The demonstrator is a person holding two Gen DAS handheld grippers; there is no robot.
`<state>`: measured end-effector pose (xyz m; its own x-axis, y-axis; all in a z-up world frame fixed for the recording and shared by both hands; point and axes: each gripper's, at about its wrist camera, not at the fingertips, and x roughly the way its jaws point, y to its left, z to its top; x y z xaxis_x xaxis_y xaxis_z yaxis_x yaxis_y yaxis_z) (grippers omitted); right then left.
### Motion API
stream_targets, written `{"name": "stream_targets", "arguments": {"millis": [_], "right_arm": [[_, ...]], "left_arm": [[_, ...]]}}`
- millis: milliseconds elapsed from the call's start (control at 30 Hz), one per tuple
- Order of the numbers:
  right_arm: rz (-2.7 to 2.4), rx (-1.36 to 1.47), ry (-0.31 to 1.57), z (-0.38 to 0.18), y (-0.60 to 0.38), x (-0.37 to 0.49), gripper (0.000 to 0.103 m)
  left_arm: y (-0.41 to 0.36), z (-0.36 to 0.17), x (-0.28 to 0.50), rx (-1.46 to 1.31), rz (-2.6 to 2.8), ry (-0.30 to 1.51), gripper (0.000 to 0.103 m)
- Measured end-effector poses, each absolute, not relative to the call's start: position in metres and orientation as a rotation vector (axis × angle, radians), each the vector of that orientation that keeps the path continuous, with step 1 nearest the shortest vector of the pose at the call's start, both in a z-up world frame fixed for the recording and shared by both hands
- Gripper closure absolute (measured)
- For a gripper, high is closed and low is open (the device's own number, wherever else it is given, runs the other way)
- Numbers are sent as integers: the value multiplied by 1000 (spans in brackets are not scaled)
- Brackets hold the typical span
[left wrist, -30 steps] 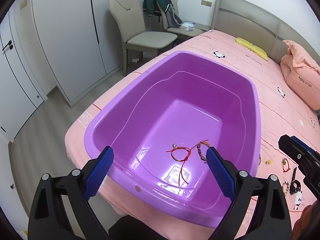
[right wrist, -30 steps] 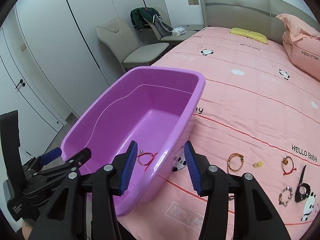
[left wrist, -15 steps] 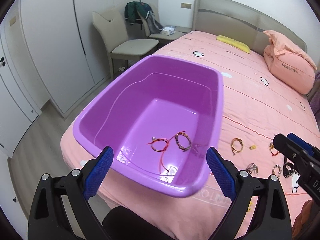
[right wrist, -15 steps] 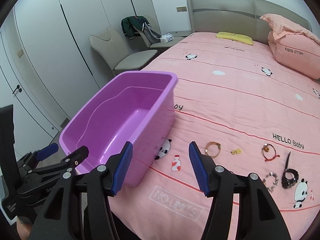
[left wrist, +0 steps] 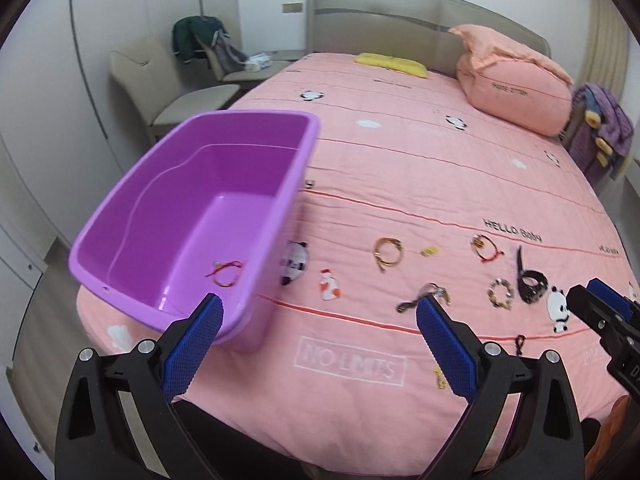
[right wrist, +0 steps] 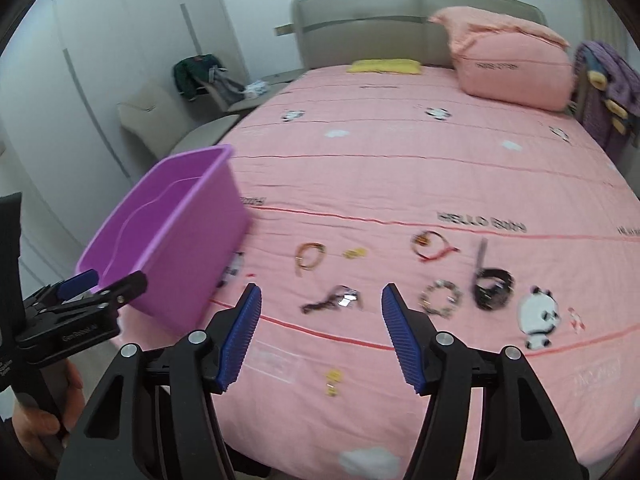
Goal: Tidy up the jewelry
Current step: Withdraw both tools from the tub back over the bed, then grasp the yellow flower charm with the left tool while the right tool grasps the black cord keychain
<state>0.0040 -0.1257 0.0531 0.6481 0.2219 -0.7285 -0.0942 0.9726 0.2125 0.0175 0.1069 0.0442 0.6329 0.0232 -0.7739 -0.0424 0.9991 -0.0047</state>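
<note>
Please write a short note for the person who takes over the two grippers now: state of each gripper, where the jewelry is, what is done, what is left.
Left gripper: open, empty, over the bed's near edge.
Right gripper: jaws opening, nothing between them, aimed toward the dark chain piece.
Purple tub sits on the bed's left corner; a red string bracelet lies inside.
Done: that bracelet, at least, is in the tub.
Left on the pink bedspread: gold bangle, red bracelet, beaded bracelet, black band, the chain piece and small charms.
</note>
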Motion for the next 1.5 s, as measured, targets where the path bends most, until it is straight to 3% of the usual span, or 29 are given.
{"name": "stream_targets", "arguments": {"millis": [533,1500], "right_arm": [[-72,254,945,-30,-243,-42,43],[-92,240,1067,-125,-249,-27,43]], "left_arm": [[15,-21,6,18,-83,971,8],[-13,-138,19,49,-102,1193,8]]}}
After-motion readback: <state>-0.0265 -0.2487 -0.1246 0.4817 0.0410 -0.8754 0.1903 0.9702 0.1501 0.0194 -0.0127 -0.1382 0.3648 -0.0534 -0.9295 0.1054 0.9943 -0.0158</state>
